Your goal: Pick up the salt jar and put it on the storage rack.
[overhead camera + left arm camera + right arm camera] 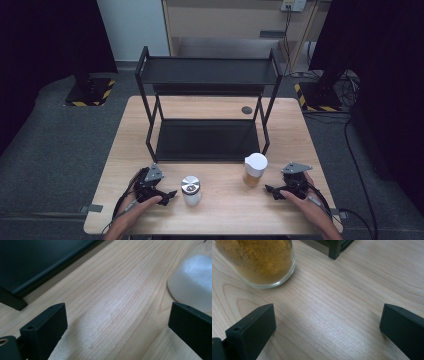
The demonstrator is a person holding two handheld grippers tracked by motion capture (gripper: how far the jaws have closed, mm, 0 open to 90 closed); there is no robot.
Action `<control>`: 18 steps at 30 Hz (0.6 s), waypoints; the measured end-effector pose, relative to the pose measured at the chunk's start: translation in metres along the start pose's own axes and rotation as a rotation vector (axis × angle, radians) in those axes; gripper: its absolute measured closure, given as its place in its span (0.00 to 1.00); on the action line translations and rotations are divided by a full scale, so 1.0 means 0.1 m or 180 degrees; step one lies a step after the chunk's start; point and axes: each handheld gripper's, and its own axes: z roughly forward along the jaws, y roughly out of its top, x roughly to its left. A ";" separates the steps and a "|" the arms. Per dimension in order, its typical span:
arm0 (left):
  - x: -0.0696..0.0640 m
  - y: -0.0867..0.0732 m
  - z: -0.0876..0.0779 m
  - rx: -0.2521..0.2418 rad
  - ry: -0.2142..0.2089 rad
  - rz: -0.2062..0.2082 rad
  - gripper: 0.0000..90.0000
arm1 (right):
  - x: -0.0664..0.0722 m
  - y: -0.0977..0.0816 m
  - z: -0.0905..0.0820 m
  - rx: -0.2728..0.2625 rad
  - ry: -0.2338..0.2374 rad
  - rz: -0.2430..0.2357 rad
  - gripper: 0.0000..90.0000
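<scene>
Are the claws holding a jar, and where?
No. The left gripper and right gripper are open and hold nothing; the white jar and spice jar stand free.

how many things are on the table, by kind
jars: 2, a white jar with a silver lid and a glass jar of orange-brown powder with a white lid
shelf racks: 1, a black two-tier rack
total: 3
</scene>
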 end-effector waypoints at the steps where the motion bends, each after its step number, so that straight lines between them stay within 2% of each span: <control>1: 0.00 0.00 -0.01 -0.0016 0.0001 -0.0002 0.01 | 0.00 0.00 0.00 0.0000 0.0000 0.0000 0.01; 9: -0.02 -0.02 -0.11 -0.0087 -0.0014 0.0008 0.01 | 0.00 0.00 0.00 0.0000 0.0000 0.0001 0.01; 18: -0.07 -0.06 -0.22 -0.0085 -0.0067 0.0066 0.01 | 0.00 0.00 0.00 0.0000 0.0000 0.0000 0.01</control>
